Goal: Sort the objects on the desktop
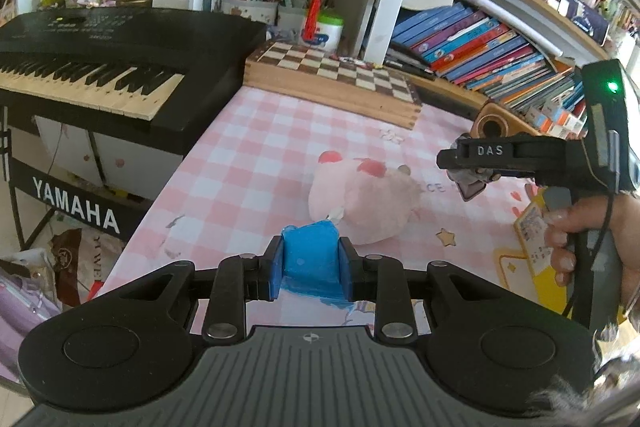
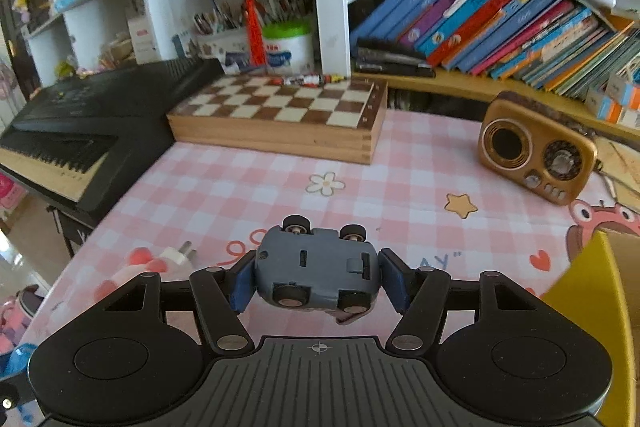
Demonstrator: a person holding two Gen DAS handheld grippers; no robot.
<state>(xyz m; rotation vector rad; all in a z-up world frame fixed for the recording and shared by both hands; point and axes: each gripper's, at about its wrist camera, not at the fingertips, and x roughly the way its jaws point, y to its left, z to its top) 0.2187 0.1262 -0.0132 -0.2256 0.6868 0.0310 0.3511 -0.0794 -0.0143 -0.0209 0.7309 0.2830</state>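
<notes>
A grey toy car [image 2: 316,267], turned belly-up with its four wheels showing, sat clamped between the blue pads of the right tongs [image 2: 318,281], lifted clear of the pink checked desk [image 2: 420,163]. In the left wrist view the same tongs [image 1: 460,163] reached in from the right edge, level with the desk, a person's hand [image 1: 568,231] wrapped round the handle; most of the car was hidden there behind the black fingers. The left tongs [image 1: 310,267] were pressed together on a small blue block [image 1: 310,255], also held off the desk and tipped downward toward it. Just beyond the block lay a pink plush toy [image 1: 360,203], its face turned away and hard to make out. A white plug [image 2: 180,253] lay beside it. A yellow box [image 2: 600,291] stood at the right, cut off by the frame edge. Farther back a wooden chessboard [image 2: 280,111] rested against the shelf, a gold-coloured radio [image 2: 536,151] sat at the right, and a black keyboard [image 1: 100,67] stood to the left of the desk.
</notes>
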